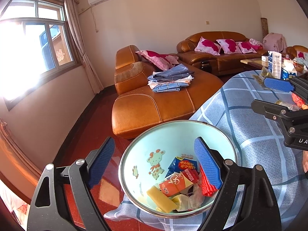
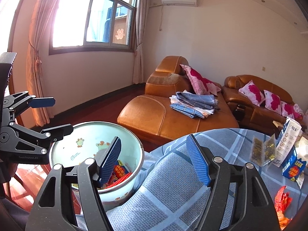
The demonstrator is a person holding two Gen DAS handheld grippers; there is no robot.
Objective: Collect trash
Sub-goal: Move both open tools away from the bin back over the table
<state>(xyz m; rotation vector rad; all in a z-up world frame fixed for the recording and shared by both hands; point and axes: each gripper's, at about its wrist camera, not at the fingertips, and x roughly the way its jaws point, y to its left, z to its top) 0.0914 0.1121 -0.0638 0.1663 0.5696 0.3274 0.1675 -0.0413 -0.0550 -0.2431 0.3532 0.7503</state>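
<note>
Ridged blue pads [image 1: 207, 163] apart; round enamel-looking bin [image 1: 134, 154], crumpled wrappers [image 1: 179, 184] inside.

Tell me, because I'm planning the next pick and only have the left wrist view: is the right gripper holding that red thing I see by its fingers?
Observer: No. The right gripper is open, with nothing between its fingers.
Operator: Then where is the red thing?
Observer: The red wrapper lies crumpled on the checked cloth, off to the gripper's right and untouched.
Operator: Is anything else there to collect?
Observer: A blue carton with yellow lettering stands on the cloth just beyond the wrapper. Your view hides its base.
</note>
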